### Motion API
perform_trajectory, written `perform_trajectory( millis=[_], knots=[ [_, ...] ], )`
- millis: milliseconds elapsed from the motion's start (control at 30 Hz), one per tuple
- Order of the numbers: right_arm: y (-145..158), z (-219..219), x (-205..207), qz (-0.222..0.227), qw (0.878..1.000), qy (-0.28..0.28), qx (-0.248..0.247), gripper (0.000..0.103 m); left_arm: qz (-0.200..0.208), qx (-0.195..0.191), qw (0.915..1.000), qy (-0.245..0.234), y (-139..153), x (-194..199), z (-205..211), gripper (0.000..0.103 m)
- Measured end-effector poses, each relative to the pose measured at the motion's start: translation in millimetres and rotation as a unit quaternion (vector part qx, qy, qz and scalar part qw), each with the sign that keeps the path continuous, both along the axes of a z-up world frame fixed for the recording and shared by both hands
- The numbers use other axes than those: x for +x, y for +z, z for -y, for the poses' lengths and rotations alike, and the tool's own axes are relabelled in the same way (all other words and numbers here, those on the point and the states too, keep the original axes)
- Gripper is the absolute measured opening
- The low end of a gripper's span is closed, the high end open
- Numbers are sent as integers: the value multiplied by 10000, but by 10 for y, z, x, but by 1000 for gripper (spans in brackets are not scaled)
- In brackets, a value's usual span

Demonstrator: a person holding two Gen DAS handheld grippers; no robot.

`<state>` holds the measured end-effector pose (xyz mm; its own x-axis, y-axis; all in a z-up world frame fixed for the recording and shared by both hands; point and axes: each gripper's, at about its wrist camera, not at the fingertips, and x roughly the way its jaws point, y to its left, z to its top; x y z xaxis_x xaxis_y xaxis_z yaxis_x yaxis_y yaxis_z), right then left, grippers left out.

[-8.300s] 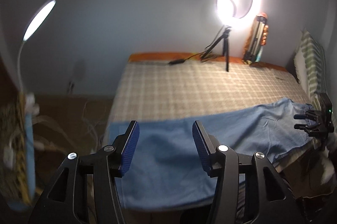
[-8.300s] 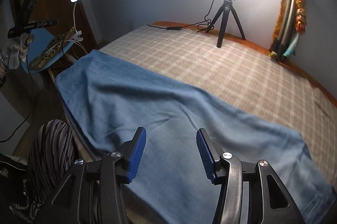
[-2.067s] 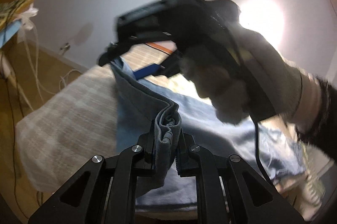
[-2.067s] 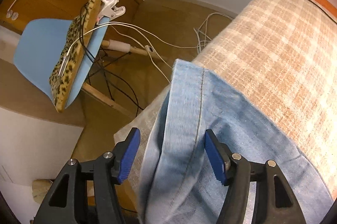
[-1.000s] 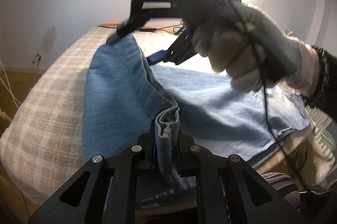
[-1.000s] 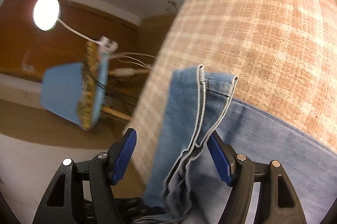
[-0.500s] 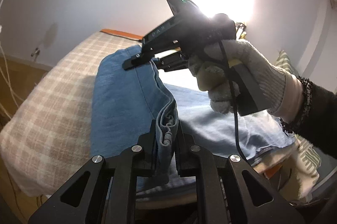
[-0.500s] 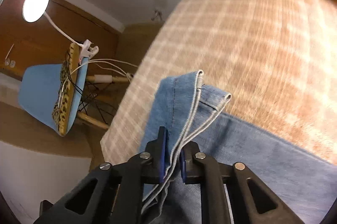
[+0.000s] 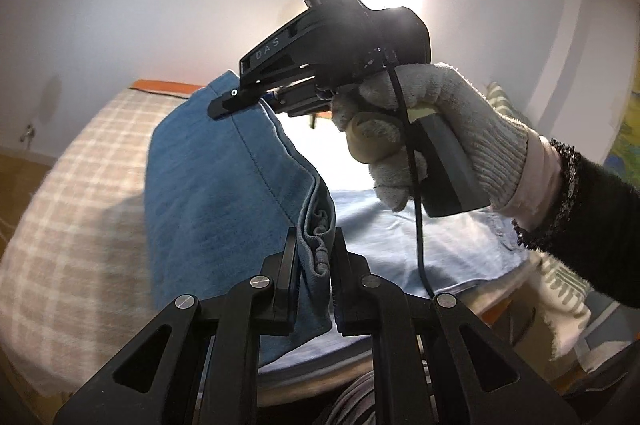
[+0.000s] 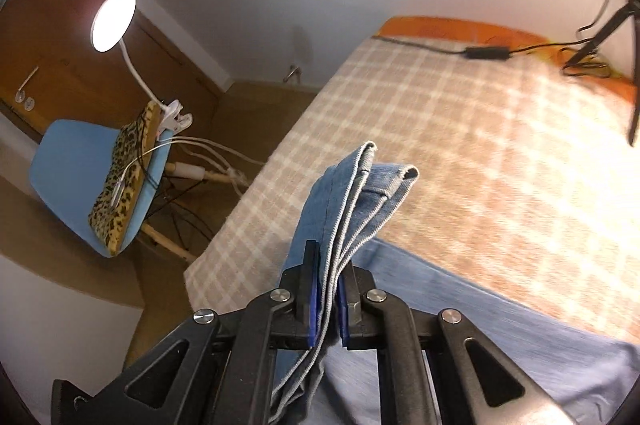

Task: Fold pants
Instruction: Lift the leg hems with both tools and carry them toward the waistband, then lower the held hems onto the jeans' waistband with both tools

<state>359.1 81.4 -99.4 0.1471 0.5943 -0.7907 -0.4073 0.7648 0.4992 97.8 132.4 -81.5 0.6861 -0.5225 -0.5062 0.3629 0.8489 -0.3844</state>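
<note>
Blue denim pants (image 9: 208,193): raised over plaid bedcover (image 10: 480,161), hem edge clamped in left gripper (image 9: 316,257), stacked hems clamped in right gripper (image 10: 326,289). Gloved hand (image 9: 432,129) blocks ring light. Beside bed: blue chair (image 10: 68,161), clip lamp (image 10: 114,21), cables.

Blue denim pants (image 9: 208,193), lifted by one folded end off a checked bed (image 9: 68,209), edge pulled taut between two clamping points. Stitched hem layers (image 10: 368,177) bunched and standing upright. Remaining cloth spread flat, trailing across the bed's near side.
</note>
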Motion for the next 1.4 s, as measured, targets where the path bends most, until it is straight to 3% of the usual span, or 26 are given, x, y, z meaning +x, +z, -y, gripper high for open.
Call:
perform_trajectory(
  millis=[433, 767, 1400],
  knots=[
    [322, 1125, -220, 434, 9940, -937, -375, 5, 183, -34, 9929, -1171, 131, 122, 982, 11],
    [216, 1840, -353, 367, 9886, -1402, -401, 5, 50, -77, 9864, -1642, 4, 226, 1566, 11],
    [257, 2903, -513, 368, 9815, -1819, -460, 5, -19, -210, 9740, -2255, 77, 161, 2170, 11]
  ],
)
